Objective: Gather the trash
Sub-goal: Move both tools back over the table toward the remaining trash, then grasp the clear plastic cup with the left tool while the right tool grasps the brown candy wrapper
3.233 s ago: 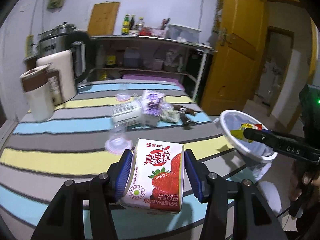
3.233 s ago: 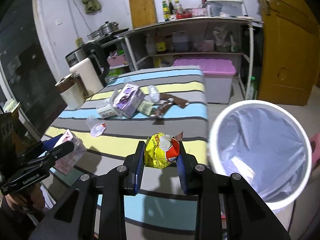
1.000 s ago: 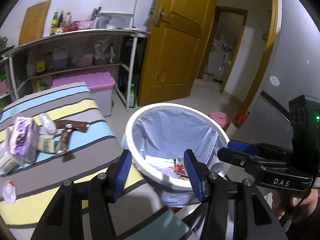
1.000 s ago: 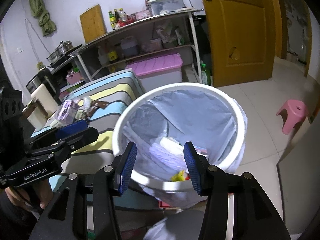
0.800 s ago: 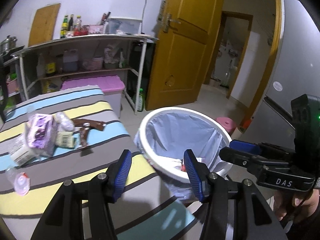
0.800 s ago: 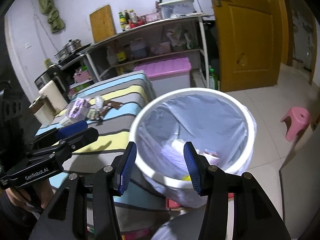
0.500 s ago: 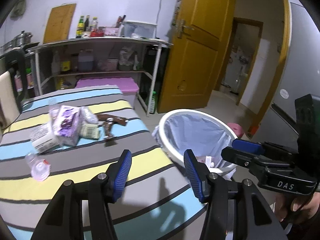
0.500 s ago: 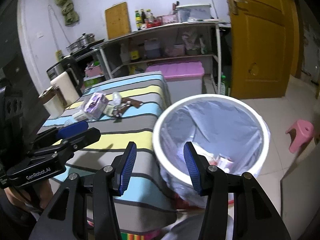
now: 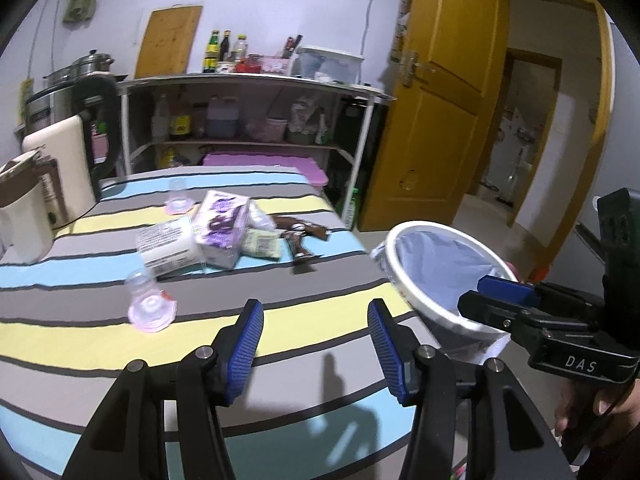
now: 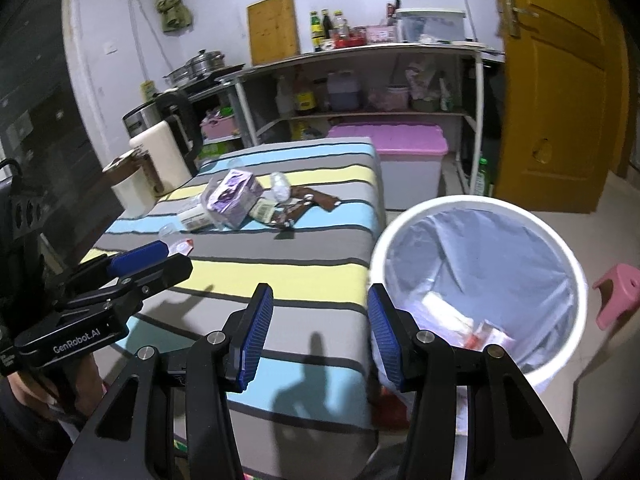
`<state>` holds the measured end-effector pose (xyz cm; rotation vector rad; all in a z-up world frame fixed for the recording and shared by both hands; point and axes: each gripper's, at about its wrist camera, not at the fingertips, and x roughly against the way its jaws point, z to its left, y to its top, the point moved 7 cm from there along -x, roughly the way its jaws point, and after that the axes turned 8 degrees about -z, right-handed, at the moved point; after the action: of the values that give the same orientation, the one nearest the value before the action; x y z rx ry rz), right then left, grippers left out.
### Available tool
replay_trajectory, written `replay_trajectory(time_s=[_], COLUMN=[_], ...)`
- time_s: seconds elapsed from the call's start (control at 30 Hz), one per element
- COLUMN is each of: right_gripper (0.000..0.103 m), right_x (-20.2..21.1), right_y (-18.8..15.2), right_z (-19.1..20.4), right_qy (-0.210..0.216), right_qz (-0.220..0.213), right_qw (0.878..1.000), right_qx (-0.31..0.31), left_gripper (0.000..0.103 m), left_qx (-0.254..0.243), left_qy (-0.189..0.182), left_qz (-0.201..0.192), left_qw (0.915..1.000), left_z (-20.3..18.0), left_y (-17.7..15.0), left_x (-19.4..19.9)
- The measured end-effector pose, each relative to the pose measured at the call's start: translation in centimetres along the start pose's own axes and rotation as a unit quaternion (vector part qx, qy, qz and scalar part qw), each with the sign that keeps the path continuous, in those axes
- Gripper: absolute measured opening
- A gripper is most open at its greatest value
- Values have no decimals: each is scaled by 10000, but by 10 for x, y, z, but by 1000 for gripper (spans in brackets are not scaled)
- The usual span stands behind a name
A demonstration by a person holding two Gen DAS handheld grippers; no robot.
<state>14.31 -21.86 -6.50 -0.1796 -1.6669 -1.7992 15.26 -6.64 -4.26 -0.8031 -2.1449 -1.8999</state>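
Observation:
My left gripper is open and empty above the near edge of the striped table. My right gripper is open and empty over the table's right edge, beside the white trash bin. The bin also shows in the left wrist view and holds some wrappers. Trash lies mid-table: a purple carton, a white carton, a brown wrapper, and clear plastic cups.
A cream kettle and a white container stand at the table's left. A shelf rack and a pink-lidded box are behind. A yellow door and pink stool are at right.
Both grippers have swung left from over the bin back toward the table. The milk carton and yellow snack bag held earlier are no longer in the grippers.

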Motion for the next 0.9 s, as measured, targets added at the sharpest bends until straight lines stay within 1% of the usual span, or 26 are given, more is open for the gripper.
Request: replay_trajectory(time_s=[0.13,0.3,0.6,0.8,0.9], right_gripper=[50,50,50,50,50], right_x=[-12,-28,-53,-75,-85], right_y=[-4,-3,8,14,16], right_z=[6,12,23,29,30], right_qy=[111,199,244,278,278], right_qz=[135,295,362,453,502], right_qw=[9998,9994,9990,9985,9983], right_qx=[39,39,105,128,138], left_gripper=[54,54,54,57,57], left_qx=[107,186,427,652,617], left_qy=[170,471,1114,1298,1367], left_qz=[28,-3,35,141,202], left_qw=[9998,9987,9928,9893,9885], left_z=[18,42,95,120,123], left_y=[-3,-4,-5,-7,-8], left_x=[2,6,8,-7,-17])
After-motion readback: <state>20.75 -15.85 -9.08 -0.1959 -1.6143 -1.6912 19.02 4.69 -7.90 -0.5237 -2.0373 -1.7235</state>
